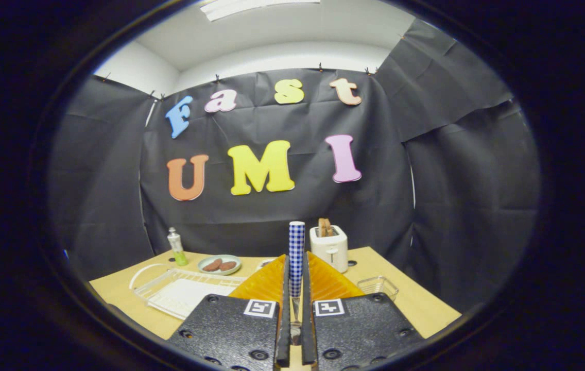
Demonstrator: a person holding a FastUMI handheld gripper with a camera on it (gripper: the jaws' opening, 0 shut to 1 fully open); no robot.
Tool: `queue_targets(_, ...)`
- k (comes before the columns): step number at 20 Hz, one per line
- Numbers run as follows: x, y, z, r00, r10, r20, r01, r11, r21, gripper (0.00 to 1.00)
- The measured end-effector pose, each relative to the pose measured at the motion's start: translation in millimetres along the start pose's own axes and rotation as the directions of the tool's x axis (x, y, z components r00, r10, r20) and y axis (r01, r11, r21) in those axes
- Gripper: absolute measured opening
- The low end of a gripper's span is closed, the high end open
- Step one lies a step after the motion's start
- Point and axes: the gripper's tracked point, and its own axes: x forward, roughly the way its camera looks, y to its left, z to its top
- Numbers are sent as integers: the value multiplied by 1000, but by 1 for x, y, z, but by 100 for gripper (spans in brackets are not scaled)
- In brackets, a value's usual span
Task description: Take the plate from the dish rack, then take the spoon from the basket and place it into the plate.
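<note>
**Gripper holding a spoon upright over a wooden surface in a cloth-walled booth**

The gripper [296, 281] is closed on a spoon [296, 257], both fingers pressing its sides. The spoon stands upright between them, its blue-and-white checked handle rising above the fingertips and its metal end pointing down between the finger bases.

Below and beyond lies a light wooden surface [421, 304]. To the left of the fingers sits a white wire dish rack [179, 291] on its tray. Behind the rack is a pale green plate [219, 264] carrying two brown pieces of food, and beside that a small green-and-white bottle [176, 247] standing upright. Just beyond the right finger stands a white toaster [329, 247] with bread in its slots. To the right of the fingers is a small clear wire basket [378, 286].

Black cloth walls enclose the surface on three sides. Above them show white room walls and a ceiling light [251, 6].
</note>
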Motion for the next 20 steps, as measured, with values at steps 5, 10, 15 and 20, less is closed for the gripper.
queue_targets(5,-34,58,-49,997,55,-50,-54,998,15,14)
queue_targets(10,-50,95,-95,997,49,-61,-47,998,35,15)
queue_targets(15,-44,116,-144,993,-12,-118,23,996,87,15)
queue_targets(20,-44,116,-166,988,-21,-153,32,997,70,15)
